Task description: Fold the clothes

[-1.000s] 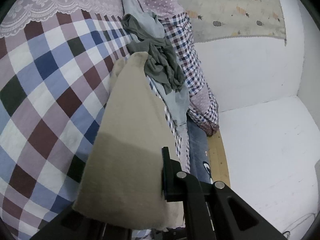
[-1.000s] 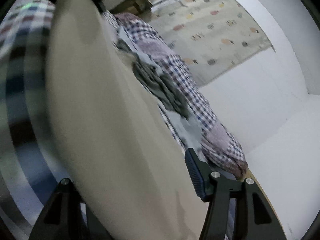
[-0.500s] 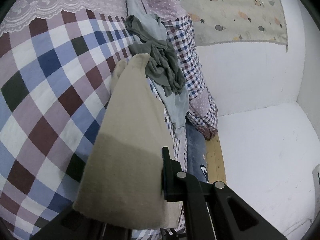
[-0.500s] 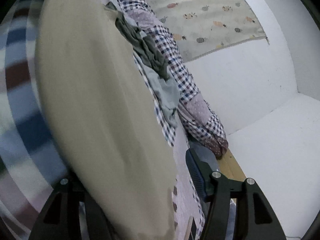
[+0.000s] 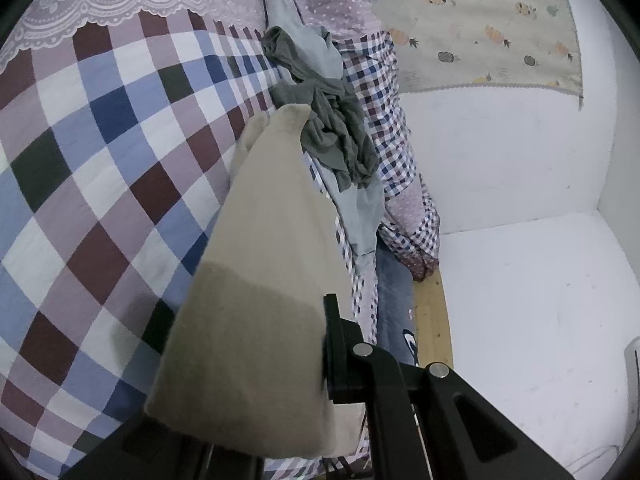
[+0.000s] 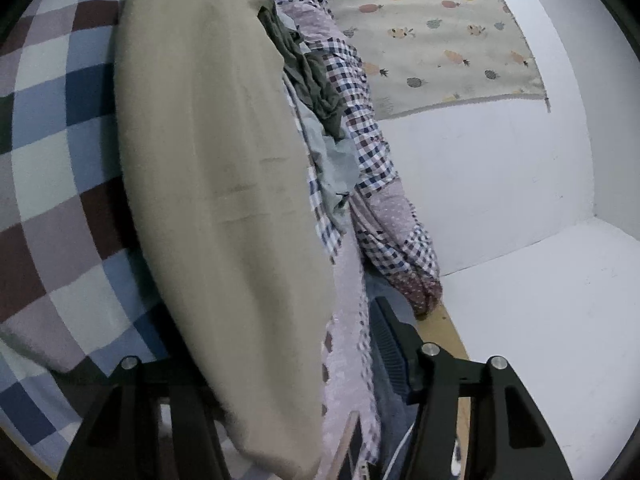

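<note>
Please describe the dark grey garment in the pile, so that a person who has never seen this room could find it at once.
Start from the large checked quilt covering the bed, and follow it to its wall-side edge, where loose clothes are piled. The dark grey garment lies crumpled on top there, over a pale blue cloth. It is the only dark, plain piece: the flat beige garment beside it is light, and the bedding behind it is small-checked.

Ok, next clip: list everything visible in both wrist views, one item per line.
beige garment: one, beige, over the bed, between both grippers' fingers
checked bedsheet: one, blue, maroon, white, covering the bed
grey clothes pile: one heap, grey and pale blue, bed's far edge
gingham quilt: one, navy-white check with lilac dots, against the wall
fruit-print cloth: one, cream, on the wall
left gripper: black, cloth between fingers
right gripper: black, cloth between fingers
</note>
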